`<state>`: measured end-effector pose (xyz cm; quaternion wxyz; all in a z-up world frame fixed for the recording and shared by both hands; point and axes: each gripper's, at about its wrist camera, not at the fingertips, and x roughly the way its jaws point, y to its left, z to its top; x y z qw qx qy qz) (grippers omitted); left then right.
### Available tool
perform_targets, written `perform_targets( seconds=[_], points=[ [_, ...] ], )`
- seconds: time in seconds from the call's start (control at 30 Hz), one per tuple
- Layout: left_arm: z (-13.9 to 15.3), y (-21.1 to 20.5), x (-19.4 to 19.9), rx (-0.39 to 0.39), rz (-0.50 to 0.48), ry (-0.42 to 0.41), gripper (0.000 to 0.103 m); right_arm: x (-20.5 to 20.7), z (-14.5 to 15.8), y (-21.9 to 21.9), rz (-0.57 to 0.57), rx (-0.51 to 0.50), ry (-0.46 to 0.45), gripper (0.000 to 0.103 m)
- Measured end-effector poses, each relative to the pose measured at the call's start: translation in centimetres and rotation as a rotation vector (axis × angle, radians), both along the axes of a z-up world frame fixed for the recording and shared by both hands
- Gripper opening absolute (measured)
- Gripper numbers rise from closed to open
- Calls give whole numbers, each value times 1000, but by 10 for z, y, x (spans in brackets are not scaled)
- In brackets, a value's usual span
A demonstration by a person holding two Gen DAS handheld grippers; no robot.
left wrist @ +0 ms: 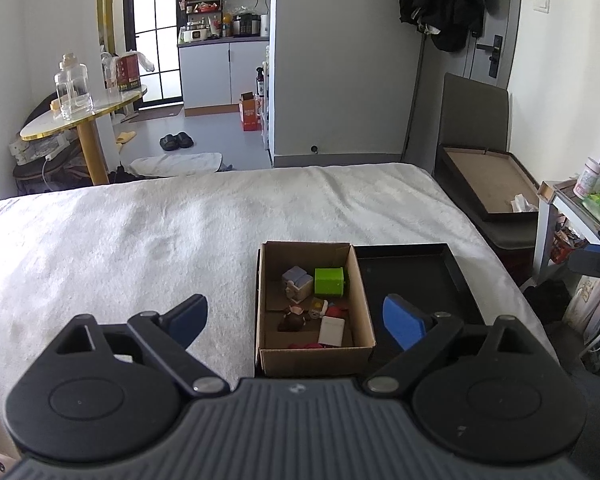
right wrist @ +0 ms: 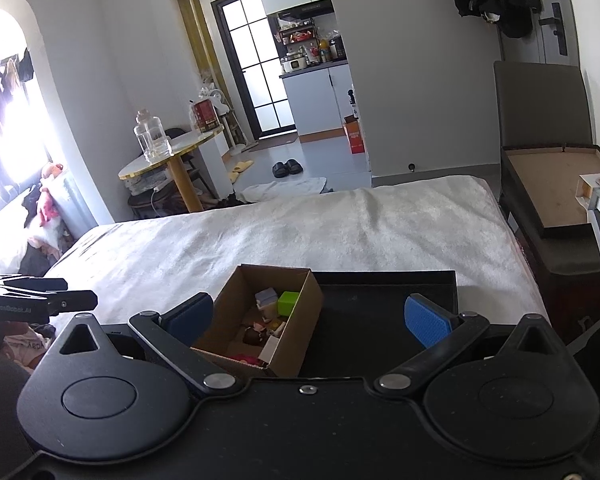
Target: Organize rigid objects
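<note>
A matt brown cardboard box (left wrist: 314, 354) sits beside a smooth black tray (left wrist: 452, 270) on nubby white cloth bedding (left wrist: 140, 240).

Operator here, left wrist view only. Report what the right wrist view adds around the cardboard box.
Observer: The left gripper shows at the far left, over the bed, well clear of the cardboard box.
Operator: Give me the right gripper's state.
Observer: The right gripper is open, and it holds nothing.
Operator: Report what lies between its fingers.
Observer: The box and the black tray both lie between them in the picture.
</note>
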<state>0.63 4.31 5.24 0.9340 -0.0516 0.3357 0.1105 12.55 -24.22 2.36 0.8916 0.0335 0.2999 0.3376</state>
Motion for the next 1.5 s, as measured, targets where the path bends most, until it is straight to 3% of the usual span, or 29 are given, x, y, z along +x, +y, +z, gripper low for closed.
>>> perform_targets(
  seconds=[0.7,1.17,1.5],
  points=[
    [-1,-24,-20,-12,-37,-45,96,-28,2,3,34,2,29,103],
    [-15,-21,-20,-34,-25,-13,97,-39,-7,21,88,-24,44,103],
    [-18,-22,-19,-34,-19,6,97,-40,-8,22,66,-35,60,103]
  ],
)
